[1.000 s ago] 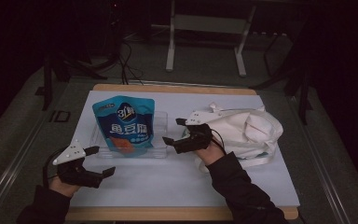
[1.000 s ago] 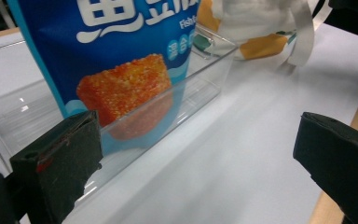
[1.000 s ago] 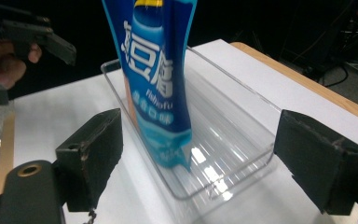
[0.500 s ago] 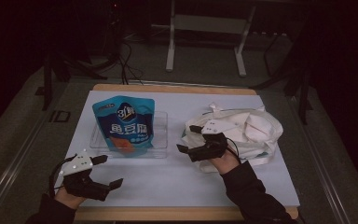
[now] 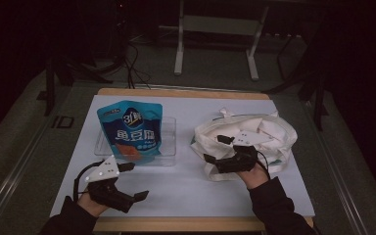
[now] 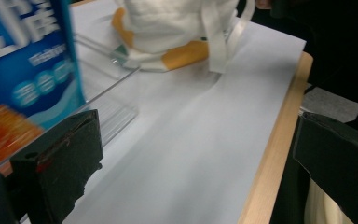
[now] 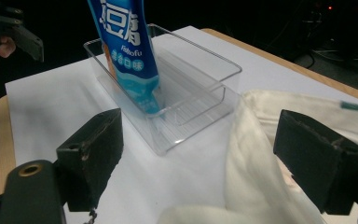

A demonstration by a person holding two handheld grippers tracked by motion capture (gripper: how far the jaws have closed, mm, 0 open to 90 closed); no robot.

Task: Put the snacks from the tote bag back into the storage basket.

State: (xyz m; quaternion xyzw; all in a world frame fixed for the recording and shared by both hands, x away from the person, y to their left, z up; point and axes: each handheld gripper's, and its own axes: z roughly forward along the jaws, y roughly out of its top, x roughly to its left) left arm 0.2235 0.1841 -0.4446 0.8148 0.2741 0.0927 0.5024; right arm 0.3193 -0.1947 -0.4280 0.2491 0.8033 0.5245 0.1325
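Surface (image 5: 186, 196): a wooden-edged top covered by a white sheet; it carries everything listed below.
Cloth bag (image 5: 274, 134): white fabric with straps, lying crumpled on the right half of the surface — orange patches show along its edge in the left gripper view (image 6: 177, 28). In the right gripper view (image 7: 261, 154) its folds lie directly under and between the jaws.
Clear tray (image 5: 169, 142): transparent rectangular container, left of centre, just beside the cloth bag but apart from it. Ribbed floor visible in the right gripper view (image 7: 186, 107).
Pouch (image 5: 129, 129): blue snack pouch with white lettering and an orange picture, standing in the clear tray, leaning toward its left end. Also seen at the left of the left gripper view (image 6: 28, 70) and at top centre of the right gripper view (image 7: 130, 51).
Right gripper (image 5: 219, 149): held over the near-left edge of the cloth bag, pointing toward the clear tray. Jaws wide apart, holding nothing.
Left gripper (image 5: 134, 181): held above the near-left part of the surface, just in front of the clear tray — not touching it. Jaws wide apart, nothing between them but the white sheet.
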